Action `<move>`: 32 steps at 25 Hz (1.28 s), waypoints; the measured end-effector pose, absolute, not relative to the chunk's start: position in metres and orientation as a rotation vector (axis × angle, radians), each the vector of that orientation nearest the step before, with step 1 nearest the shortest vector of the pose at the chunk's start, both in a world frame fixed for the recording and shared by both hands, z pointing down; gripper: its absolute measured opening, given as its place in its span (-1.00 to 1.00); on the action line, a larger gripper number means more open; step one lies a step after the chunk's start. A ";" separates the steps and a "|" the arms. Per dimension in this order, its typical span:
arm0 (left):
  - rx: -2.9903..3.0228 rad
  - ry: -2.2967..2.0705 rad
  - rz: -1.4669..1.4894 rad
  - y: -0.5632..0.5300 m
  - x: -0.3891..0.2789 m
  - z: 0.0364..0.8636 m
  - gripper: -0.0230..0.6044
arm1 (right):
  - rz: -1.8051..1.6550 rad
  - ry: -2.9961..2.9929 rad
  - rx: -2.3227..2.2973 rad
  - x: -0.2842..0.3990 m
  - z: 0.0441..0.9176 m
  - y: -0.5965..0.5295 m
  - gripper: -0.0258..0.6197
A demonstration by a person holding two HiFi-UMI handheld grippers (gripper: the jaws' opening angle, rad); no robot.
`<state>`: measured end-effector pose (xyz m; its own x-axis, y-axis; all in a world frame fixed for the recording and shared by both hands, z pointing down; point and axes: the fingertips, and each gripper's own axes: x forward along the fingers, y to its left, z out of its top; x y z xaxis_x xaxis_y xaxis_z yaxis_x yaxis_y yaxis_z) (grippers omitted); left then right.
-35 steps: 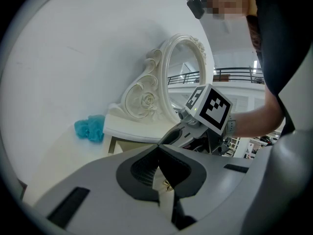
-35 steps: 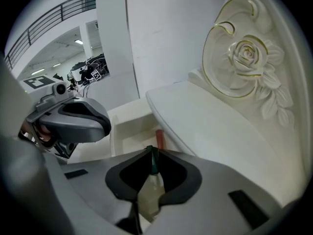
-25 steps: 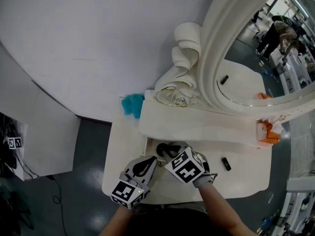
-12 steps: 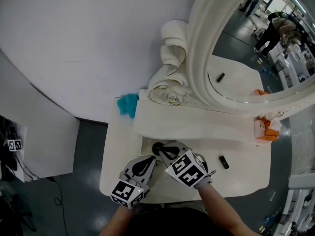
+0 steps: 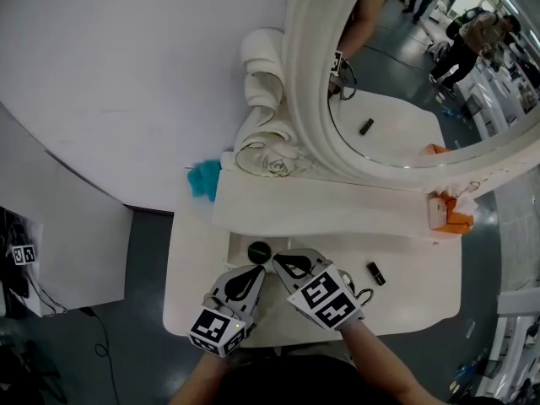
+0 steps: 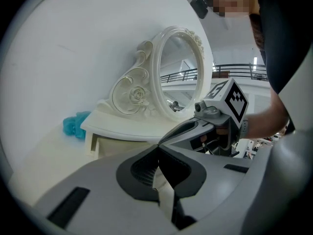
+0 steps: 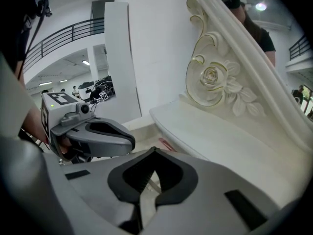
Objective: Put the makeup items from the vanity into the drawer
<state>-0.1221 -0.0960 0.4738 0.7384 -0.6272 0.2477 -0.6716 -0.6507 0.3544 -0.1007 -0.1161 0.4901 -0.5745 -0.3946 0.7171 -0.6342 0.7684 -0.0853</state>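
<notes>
Black tube [image 5: 375,272] lies slantwise on the vanity [image 5: 422,302], just right of the right gripper [image 5: 294,264], the nearer one. Its jaws and the left gripper's [image 5: 245,282] are pressed together, empty. A round compact [image 5: 258,250] sits in the drawer [image 5: 235,245].

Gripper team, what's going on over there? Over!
Left hand-held gripper shut, empty; right hand-held gripper shut, empty. Small black makeup item on vanity top, untouched. Nothing blocking it.

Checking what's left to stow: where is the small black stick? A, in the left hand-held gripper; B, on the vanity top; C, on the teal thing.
B: the small black stick lies on the vanity top, apart from the right hand-held gripper.
</notes>
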 end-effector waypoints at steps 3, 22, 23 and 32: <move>2.518 -0.987 0.143 -0.095 -0.113 0.473 -0.88 | 0.439 -2.262 0.766 -0.094 0.488 -0.112 -0.85; 2.596 -0.867 0.189 -0.076 -0.038 0.469 -0.88 | 0.466 -2.271 0.862 -0.025 0.481 -0.087 -0.85; 2.601 -0.858 0.192 -0.074 -0.034 0.469 -0.88 | 0.470 -2.270 0.871 -0.020 0.481 -0.085 -0.85; 2.636 -0.763 0.225 -0.057 0.007 0.469 -0.88 | 0.514 -2.249 0.952 0.021 0.484 -0.063 -0.85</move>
<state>0.0067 -0.0572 0.4690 0.8394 -0.4796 0.2556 -0.5415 -0.7780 0.3186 0.0215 -0.0629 0.4838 -0.5368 -0.4947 0.6835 -0.7424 0.6618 -0.1041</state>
